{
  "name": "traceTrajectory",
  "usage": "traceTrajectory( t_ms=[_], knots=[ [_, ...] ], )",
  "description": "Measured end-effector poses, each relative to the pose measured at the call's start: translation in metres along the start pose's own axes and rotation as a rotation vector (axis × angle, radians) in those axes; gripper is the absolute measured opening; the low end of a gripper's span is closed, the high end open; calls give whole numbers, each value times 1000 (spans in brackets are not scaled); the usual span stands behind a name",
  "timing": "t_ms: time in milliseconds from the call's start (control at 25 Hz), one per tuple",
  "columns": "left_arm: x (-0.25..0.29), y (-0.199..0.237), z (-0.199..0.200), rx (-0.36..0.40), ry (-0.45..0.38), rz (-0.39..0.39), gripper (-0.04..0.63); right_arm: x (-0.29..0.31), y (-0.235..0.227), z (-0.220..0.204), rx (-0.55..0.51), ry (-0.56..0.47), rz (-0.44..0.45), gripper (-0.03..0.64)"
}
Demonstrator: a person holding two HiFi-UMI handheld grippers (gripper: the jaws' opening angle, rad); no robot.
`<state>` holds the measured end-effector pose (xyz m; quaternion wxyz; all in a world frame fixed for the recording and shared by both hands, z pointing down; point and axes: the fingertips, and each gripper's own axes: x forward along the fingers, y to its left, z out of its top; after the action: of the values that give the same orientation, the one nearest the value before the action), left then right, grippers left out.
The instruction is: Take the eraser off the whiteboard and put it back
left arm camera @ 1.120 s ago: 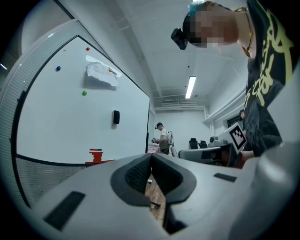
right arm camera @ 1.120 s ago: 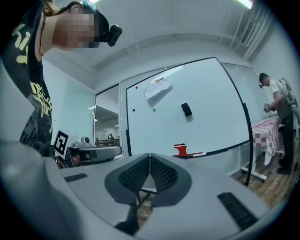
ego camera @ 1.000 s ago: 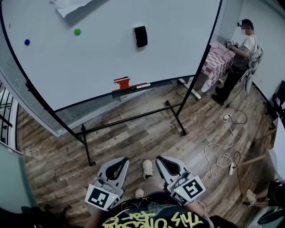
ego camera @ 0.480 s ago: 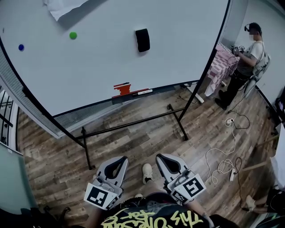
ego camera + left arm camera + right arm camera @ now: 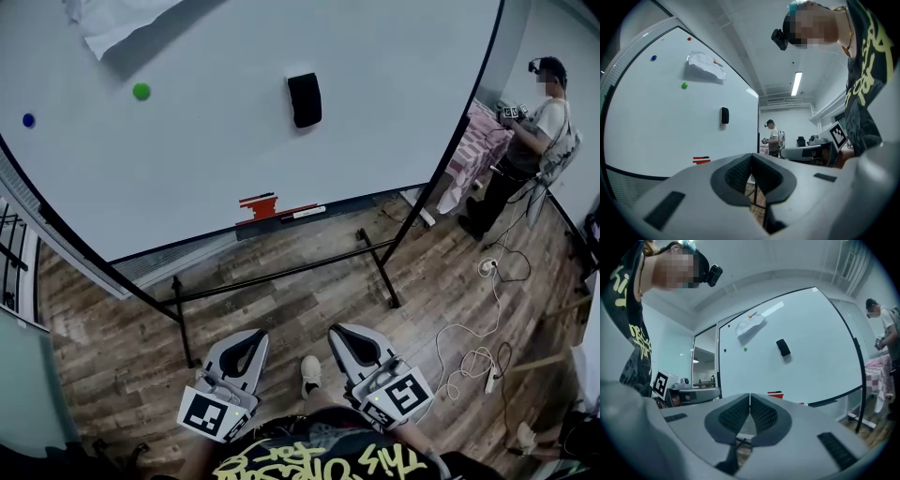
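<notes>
The black rectangular felt eraser [image 5: 304, 99] is seen stuck upright on the large white whiteboard [image 5: 206, 169], in its upper middle, at about twelve o'clock from the two tools. It is untouched, so the taking-off step is judged not yet begun. The left hand-held gripper [image 5: 249, 339] and the right hand-held gripper [image 5: 347, 336] are held side by side close to the body, pointed level at the board and well apart from it. In each gripper view the ribbed pads are seen closed tip to tip with nothing between them.

Several things could go wrong from here. If the jaws are not parted before the eraser is reached, it would be pushed instead of gripped and could be knocked to the wooden plank floor [image 5: 281, 309]. The red marker pens [image 5: 258, 206] on the ledge at the eraser's six o'clock could be struck by such a fall.

The black metal stand bar [image 5: 281, 274] lies across the path at twelve o'clock. The board could be shaken if the bar is kicked. Loops of white cable [image 5: 469, 342] lie at three o'clock, and a foot could be caught there if the approach drifts that way.

A shallow pinch at the eraser's edge may slip. On the return, an early release may let it slide down the board.
</notes>
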<state>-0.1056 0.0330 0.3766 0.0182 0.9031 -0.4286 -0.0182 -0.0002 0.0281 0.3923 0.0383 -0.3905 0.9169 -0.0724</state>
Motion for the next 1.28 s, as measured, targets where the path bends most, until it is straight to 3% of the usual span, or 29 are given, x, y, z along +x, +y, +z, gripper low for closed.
traceTrajectory(
  t_ms=[320,1280],
  knots=[
    [28,23,6,6,-6,27,8,29,-22,20,-36,-59,49,11],
    [107,70,22,15,-37,110,8,92,-93,54,-38,-75,147,11]
  ],
)
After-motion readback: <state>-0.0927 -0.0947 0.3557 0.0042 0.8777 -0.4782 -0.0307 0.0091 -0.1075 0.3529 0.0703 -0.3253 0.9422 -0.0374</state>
